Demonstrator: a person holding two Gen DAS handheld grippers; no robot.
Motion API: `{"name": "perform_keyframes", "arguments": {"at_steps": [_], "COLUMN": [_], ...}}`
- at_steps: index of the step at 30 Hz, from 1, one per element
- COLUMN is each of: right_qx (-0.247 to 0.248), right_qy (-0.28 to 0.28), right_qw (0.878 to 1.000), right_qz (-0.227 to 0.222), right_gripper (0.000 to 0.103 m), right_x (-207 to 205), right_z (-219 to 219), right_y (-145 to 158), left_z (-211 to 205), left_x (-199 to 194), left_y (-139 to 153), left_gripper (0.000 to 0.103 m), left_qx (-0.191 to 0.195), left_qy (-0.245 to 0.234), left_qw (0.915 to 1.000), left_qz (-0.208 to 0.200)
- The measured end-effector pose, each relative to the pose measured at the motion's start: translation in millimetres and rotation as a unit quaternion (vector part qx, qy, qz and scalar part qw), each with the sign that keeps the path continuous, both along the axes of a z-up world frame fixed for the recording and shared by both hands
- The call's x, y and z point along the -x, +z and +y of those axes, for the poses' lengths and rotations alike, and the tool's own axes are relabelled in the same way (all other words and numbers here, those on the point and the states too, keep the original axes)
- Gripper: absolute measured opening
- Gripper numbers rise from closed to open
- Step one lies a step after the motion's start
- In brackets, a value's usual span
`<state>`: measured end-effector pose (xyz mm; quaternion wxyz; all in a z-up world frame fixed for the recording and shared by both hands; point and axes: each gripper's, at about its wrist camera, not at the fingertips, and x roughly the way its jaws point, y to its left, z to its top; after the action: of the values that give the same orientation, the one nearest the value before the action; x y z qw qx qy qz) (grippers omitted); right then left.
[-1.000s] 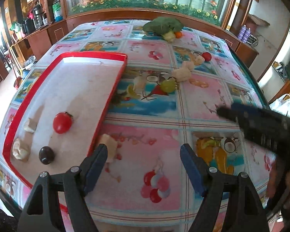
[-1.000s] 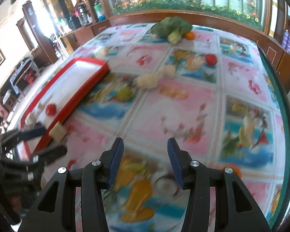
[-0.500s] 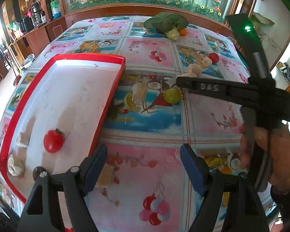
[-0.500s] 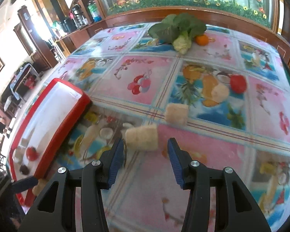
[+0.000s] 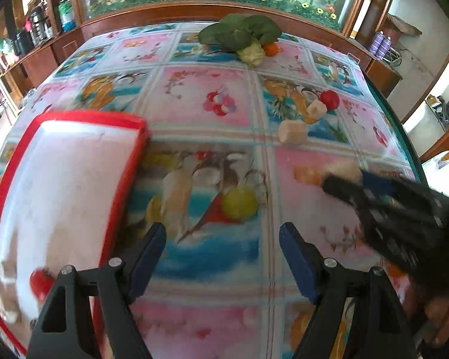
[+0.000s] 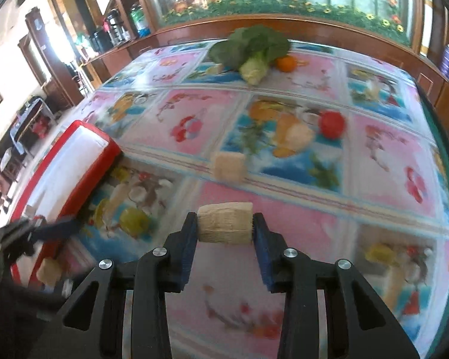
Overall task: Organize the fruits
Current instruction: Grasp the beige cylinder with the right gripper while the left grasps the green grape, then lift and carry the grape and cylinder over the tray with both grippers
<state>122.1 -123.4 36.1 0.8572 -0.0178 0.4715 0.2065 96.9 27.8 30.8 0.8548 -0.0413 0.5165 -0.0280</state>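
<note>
My right gripper (image 6: 225, 228) is shut on a pale beige fruit chunk (image 6: 225, 223); it also shows in the left wrist view (image 5: 342, 179), low over the table. My left gripper (image 5: 223, 252) is open and empty, just short of a green grape (image 5: 239, 202). The red-rimmed white tray (image 5: 125, 179) lies at the left and holds a red tomato (image 5: 40, 282) and a pale piece (image 5: 6, 305). Loose on the table are another beige chunk (image 6: 230, 167), a further pale piece (image 6: 296, 136) and a red tomato (image 6: 331, 124).
A leafy green vegetable (image 6: 251, 51) and a small orange (image 6: 286, 63) lie at the table's far end. A pale chunk (image 6: 48, 270) sits against the tray's outer rim. The table's green edge (image 6: 446, 161) runs along the right. Cabinets stand beyond.
My right gripper moved forward and closed on the beige chunk. My left gripper moved forward along the tray toward the green grape.
</note>
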Motion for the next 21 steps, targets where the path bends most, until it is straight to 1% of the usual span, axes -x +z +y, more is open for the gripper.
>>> {"name": "perform_keyframes", "arguments": {"at_steps": [3,4,5,6,7,9,10,11,14,17,18,21], "right_qx": [-0.001,-0.004,-0.007,-0.008,-0.009,-0.010,-0.009,-0.008,-0.009,-0.006,-0.003,0.004], "right_qy": [-0.014,-0.018,-0.022,-0.025,-0.029,-0.032,-0.034,-0.035,-0.041,-0.040,-0.038,-0.032], "right_qw": [1.000,1.000,1.000,1.000,1.000,0.999,0.999,0.999,0.999,0.999,0.999,0.999], "right_qz": [0.005,0.005,0.007,0.008,0.008,0.005,0.004,0.002,0.000,-0.001,-0.003,-0.006], "right_gripper": [0.036,0.036,0.036,0.036,0.036,0.036,0.036,0.036,0.036,0.036,0.036,0.036], "right_x": [10,12,14,16,18,23,25,27,33,38,41,51], "right_z": [-18,-22,-26,-29,-31,-35,-36,-37,-39,-39,-38,-36], "right_y": [0,0,-1,-1,-1,0,1,2,4,5,5,8], "left_z": [-6,-7,-8,-8,-10,-11,-10,-9,-7,-3,-2,-5], "left_x": [-11,-13,-15,-16,-15,-16,-16,-16,-15,-10,-7,7], "left_y": [-6,-9,-12,-14,-13,-13,-12,-12,-11,-10,-9,-5], "left_gripper": [0.080,0.077,0.069,0.067,0.061,0.049,0.038,0.035,0.031,0.031,0.031,0.031], "left_qx": [0.002,0.001,0.001,-0.002,-0.011,-0.013,-0.011,-0.004,0.000,0.025,0.028,0.023], "left_qy": [-0.004,-0.005,-0.006,-0.006,-0.007,-0.013,-0.013,-0.017,-0.021,-0.023,-0.023,-0.036], "left_qw": [1.0000,1.0000,1.0000,1.0000,0.9999,0.9997,0.9997,0.9997,0.9996,0.9993,0.9993,0.9990], "left_qz": [0.000,0.000,0.002,0.003,-0.008,-0.015,-0.018,-0.020,-0.020,-0.012,-0.012,-0.015]}}
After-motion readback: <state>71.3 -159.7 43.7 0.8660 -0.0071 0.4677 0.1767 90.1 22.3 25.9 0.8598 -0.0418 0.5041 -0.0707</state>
